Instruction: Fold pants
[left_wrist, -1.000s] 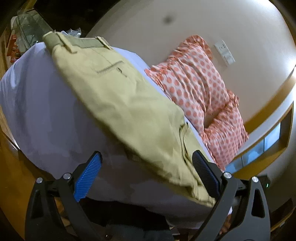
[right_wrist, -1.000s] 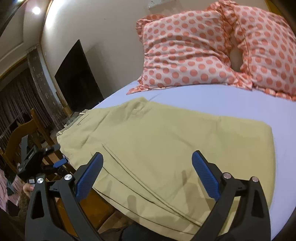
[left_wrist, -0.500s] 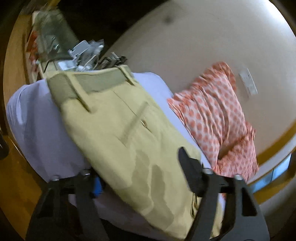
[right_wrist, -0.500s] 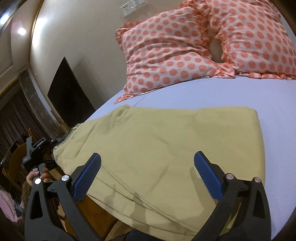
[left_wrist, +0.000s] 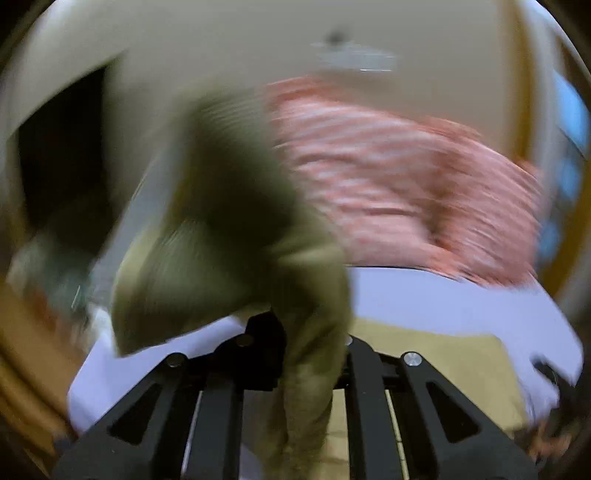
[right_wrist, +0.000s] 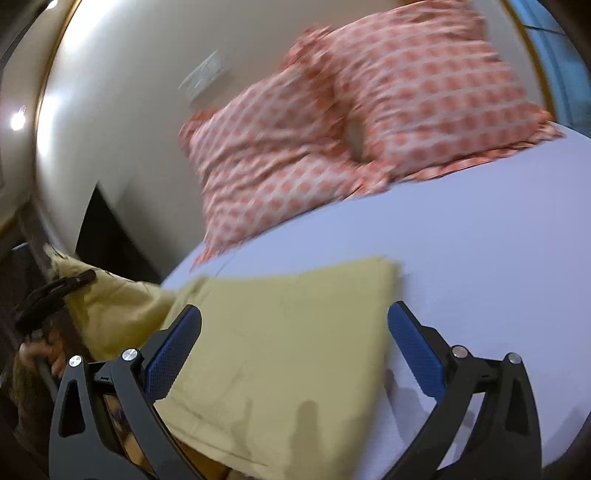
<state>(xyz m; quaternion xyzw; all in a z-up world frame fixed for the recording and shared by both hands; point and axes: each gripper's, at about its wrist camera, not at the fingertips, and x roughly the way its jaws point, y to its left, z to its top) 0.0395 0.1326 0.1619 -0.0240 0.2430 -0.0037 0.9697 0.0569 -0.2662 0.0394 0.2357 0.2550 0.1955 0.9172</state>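
The khaki pants lie on the lilac bed sheet. My left gripper is shut on the waist end of the pants, which hangs lifted and bunched in front of its blurred camera. In the right wrist view this gripper holds the raised fabric at the bed's left edge. My right gripper is open, its blue pads straddling the folded end of the pants, just above the cloth.
Two pink polka-dot pillows rest against the cream wall at the head of the bed. A dark television stands at the left. Wooden floor lies beyond the bed's left edge.
My left gripper has closed on the waist end and lifted it, swinging fast toward the pillows. My right gripper has moved right to the pants' folded end, still open.
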